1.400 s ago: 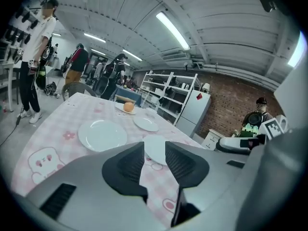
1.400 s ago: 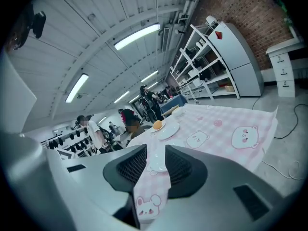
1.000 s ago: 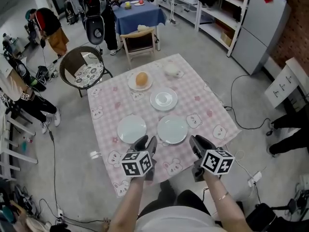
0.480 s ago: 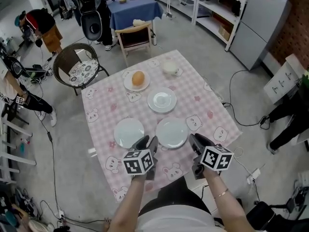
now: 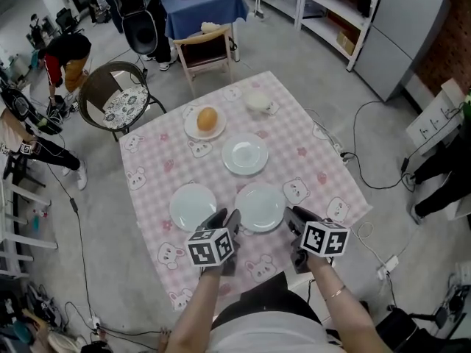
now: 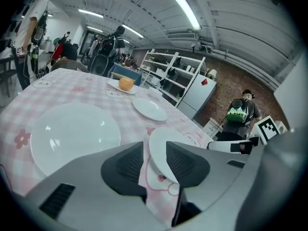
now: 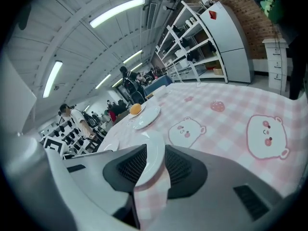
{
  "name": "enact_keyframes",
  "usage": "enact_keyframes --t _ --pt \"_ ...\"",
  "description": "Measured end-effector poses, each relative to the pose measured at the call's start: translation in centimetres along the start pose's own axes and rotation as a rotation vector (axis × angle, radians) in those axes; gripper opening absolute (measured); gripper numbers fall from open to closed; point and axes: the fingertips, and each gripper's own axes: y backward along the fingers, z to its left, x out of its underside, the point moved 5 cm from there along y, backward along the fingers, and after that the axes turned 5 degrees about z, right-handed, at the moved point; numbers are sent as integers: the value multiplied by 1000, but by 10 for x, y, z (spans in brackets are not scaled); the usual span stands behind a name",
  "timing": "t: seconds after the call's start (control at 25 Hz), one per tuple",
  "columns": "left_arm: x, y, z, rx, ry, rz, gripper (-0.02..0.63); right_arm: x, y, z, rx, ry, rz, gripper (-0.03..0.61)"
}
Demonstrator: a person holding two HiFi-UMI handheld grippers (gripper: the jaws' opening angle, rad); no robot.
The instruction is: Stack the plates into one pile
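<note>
plates (image 5: 260,207): white, round, glossy | four, apart | one bears bun (image 5: 207,118), perhaps

Left gripper (image 5: 224,217), right gripper (image 5: 300,216): grey, marker-cubed

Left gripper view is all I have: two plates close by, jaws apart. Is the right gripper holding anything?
Observer: No. The right gripper has its jaws apart with nothing gripped; the near right plate lies just ahead of them.
Operator: Where is it, seen from above?
Observer: The head view puts it by that plate's near right rim.
Operator: And my own gripper?
Observer: The left gripper is at the gap between the near right plate and the near left plate, on their near side.
</note>
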Motion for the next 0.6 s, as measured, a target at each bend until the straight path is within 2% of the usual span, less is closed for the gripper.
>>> enact_keyframes --t 0.6 --pt "-1 -19 1 -37 24 90 155 0 -23 -8 -3 5 115 130"
